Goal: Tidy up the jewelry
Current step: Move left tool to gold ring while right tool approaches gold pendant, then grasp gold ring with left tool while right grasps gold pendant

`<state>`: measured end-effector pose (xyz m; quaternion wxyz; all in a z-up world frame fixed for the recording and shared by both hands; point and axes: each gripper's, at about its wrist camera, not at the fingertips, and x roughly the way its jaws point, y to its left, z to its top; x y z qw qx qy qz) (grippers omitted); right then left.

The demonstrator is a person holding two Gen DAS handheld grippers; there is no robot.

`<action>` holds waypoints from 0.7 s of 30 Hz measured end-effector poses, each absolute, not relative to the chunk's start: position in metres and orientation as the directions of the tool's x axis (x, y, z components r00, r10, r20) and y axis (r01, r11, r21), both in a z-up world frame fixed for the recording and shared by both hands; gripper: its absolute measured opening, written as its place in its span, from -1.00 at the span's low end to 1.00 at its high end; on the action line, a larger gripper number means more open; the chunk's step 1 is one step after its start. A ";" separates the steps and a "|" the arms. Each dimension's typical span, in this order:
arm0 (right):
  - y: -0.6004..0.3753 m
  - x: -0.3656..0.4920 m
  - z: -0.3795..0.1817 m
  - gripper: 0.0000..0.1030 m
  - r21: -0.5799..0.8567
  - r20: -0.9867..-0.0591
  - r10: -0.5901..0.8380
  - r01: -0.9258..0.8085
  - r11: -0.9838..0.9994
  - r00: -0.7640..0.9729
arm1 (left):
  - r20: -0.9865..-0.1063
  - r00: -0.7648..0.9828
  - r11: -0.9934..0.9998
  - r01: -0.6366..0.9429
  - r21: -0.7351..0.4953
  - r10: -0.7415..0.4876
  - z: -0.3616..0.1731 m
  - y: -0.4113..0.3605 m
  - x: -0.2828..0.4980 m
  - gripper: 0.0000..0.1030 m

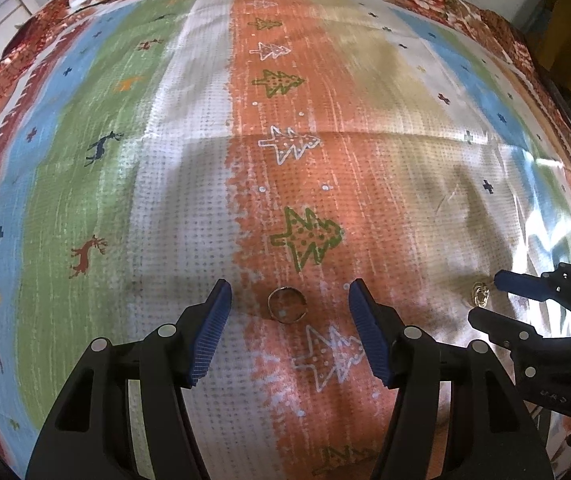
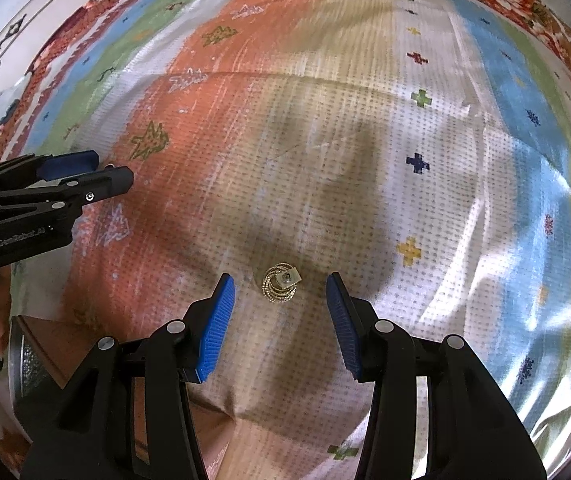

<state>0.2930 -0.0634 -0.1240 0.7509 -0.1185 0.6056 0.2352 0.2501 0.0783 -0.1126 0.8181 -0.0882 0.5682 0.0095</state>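
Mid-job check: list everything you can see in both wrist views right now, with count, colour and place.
ring: one, gold band, flat on the orange stripe, between the left tongs' fingers, untouched.
earring: one, gold hoops with a small pale backing, on the beige stripe, between the right tongs' fingers, untouched.
tablecloth: one, striped orange, white, green, blue and beige with tree and deer prints, under everything.
wooden box: one, brown, lower left of the right wrist view, partly hidden.
left tongs: black with blue pads, open.
right tongs: black with blue pads, open.
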 end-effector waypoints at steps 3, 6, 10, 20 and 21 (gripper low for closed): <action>-0.063 0.295 -0.126 -0.07 0.112 -0.966 0.212 -0.496 0.861 0.151 | -0.934 0.350 0.987 -0.105 -0.122 -0.079 -0.114 0.077 0.250 0.21; -0.062 0.296 -0.127 -0.07 0.113 -0.965 0.213 -0.496 0.861 0.150 | -0.935 0.348 0.988 -0.101 -0.116 -0.074 -0.115 0.076 0.250 0.22; -0.062 0.296 -0.127 -0.07 0.111 -0.966 0.212 -0.500 0.859 0.149 | -0.937 0.343 0.990 -0.095 -0.100 -0.062 -0.116 0.074 0.250 0.21; -0.063 0.295 -0.127 -0.53 0.114 -0.965 0.216 -0.509 0.853 0.146 | -0.942 0.336 0.995 -0.093 -0.040 -0.006 -0.118 0.070 0.248 -0.04; -0.062 0.295 -0.127 -0.57 0.110 -0.966 0.213 -0.510 0.853 0.147 | -0.942 0.337 0.995 -0.097 -0.037 -0.003 -0.118 0.071 0.248 -0.08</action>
